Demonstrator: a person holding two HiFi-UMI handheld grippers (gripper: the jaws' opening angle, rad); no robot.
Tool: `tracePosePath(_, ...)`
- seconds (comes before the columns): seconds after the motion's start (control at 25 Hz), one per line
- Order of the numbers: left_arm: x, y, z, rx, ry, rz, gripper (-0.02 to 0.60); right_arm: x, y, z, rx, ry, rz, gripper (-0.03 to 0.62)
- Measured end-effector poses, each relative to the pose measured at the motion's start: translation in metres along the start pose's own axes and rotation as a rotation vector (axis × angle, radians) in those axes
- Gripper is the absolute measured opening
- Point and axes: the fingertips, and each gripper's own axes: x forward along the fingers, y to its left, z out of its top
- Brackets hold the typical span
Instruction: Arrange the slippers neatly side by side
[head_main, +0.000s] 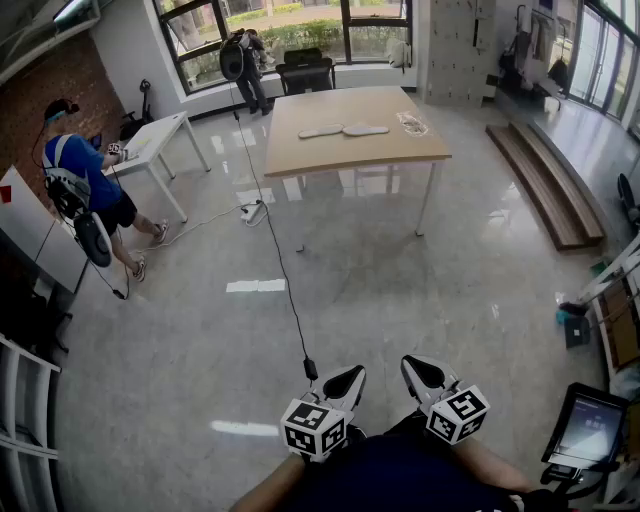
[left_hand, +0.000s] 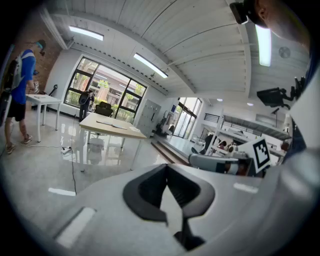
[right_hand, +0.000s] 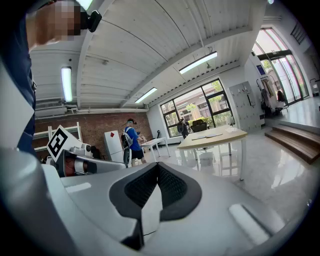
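Two pale slippers (head_main: 320, 131) (head_main: 366, 129) lie toe to toe on a far wooden table (head_main: 300, 155), with a clear wrapper (head_main: 411, 123) to their right. Both grippers hang low by my body, far from the table, over bare floor. The left gripper (head_main: 344, 383) is shut and holds nothing. My right gripper (head_main: 424, 373) is likewise shut and empty. In the left gripper view the left gripper (left_hand: 167, 192) points across the room toward the table (left_hand: 107, 131). In the right gripper view the right gripper (right_hand: 156, 187) faces the table (right_hand: 212, 141), where the slippers (right_hand: 214, 134) are thin pale shapes.
A black cable (head_main: 272, 245) runs over the glossy floor from a power strip (head_main: 252, 210) to my feet. A person in blue (head_main: 88, 185) stands by a small white table (head_main: 152, 140) at left; another person (head_main: 246, 62) is at the window. Wooden steps (head_main: 545, 180) lie right, a screen (head_main: 586, 428) near right.
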Motion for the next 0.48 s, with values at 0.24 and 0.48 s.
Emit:
tracePosePath(0.24, -0.006, 0.012, -0.008, -0.032, 0.012, 0.014, 0.002, 0.004, 0.009, -0.008, 0.001, 0.025, 0.004, 0.011)
tracePosePath(0.48, 0.002, 0.033, -0.009, -0.029, 0.023, 0.045, 0.002, 0.031, 0.005, -0.020, 0.030, 0.043, 0.048, 0.011)
